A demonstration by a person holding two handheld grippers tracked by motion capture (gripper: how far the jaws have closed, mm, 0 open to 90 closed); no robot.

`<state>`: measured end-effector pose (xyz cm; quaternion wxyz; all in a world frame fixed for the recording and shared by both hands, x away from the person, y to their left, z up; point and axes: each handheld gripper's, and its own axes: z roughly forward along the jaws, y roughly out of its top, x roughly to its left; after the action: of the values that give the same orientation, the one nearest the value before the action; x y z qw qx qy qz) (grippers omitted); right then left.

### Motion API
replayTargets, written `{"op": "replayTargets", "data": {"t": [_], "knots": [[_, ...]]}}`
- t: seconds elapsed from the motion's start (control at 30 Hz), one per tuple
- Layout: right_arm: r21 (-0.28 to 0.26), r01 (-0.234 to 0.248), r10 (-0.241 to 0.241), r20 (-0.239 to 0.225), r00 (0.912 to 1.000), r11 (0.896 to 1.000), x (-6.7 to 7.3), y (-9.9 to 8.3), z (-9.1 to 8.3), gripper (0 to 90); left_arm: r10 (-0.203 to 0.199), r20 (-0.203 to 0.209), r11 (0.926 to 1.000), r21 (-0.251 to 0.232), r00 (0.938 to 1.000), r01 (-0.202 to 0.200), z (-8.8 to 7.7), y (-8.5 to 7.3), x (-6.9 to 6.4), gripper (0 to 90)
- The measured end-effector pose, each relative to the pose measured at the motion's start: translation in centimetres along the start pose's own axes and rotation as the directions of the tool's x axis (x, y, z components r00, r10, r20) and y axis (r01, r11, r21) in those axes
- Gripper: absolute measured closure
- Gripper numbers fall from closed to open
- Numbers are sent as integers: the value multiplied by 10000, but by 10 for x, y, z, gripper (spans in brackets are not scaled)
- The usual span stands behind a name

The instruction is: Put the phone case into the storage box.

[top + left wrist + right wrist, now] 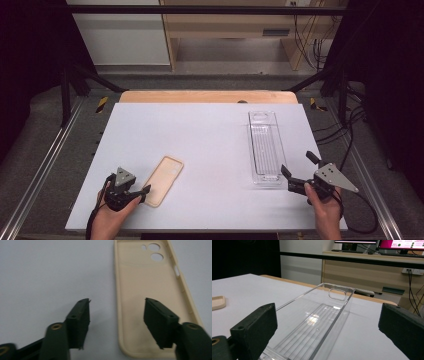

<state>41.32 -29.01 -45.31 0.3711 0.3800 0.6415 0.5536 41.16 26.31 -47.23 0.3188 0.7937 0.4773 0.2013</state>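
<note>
White table [200,130]; left claw [145,192] released astride beige phone case [164,180]; right claw [297,170] released facing clear tray [265,145]

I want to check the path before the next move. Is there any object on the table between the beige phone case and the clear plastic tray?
Nothing visible stands between them. The beige phone case lies at the left gripper, the clear plastic tray lies in front of the right gripper, and only bare white table separates the two.
</note>
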Motion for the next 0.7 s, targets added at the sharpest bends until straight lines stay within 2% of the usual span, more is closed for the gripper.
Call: {"op": "replayTargets", "data": {"t": [0.07, 0.13, 0.17, 0.23, 0.3, 0.33, 0.4, 0.5, 0.57, 0.7], "knots": [[8, -100, 100, 17, 9999, 9999, 0, 0, 0, 26, -166, 5, 9997, 180, 9999, 166, 2, -1, 1, 557], [29, -103, 103, 18, 9999, 9999, 0, 0, 0, 26, -475, 233, 9988, 94, 9986, 472, 3, -2, 3, 591], [39, -41, 41, 15, 10000, 10000, 0, 0, 0, 25, -452, 206, 9990, 68, 9988, 451, 3, -1, 4, 629], [-9, -52, 52, -19, 10000, 10000, 1, 0, -1, 26, -631, 421, 9980, 73, 9971, 628, 4, -1, 4, 732], [-8, -44, 44, -27, 10000, 10000, 1, 0, -1, 26, -747, 626, 9972, 111, 9952, 741, 5, 0, 6, 758], [19, -23, 23, -8, 10000, 10000, 1, 0, 0, 26, -744, 681, 9972, 134, 9949, 736, 6, 1, 7, 798], [44, -14, 14, 1, 10000, 10000, 2, 0, 0, 26, -800, 723, 9968, 146, 9942, 791, 6, 1, 8, 817], [3, -24, 24, -3, 10000, 10000, 1, 0, 0, 26, -969, 937, 9952, -71, 9909, 980, 6, -2, 12, 863], [-24, -105, 105, -11, 9999, 9999, 1, 1, 0, 26, -905, 924, 9955, -199, 9916, 927, 6, -4, 12, 869], [-11, -72, 72, -8, 10000, 10000, 2, 1, 0, 27, -378, 616, 9989, -245, 9974, 394, 4, 0, 8, 873]]}}
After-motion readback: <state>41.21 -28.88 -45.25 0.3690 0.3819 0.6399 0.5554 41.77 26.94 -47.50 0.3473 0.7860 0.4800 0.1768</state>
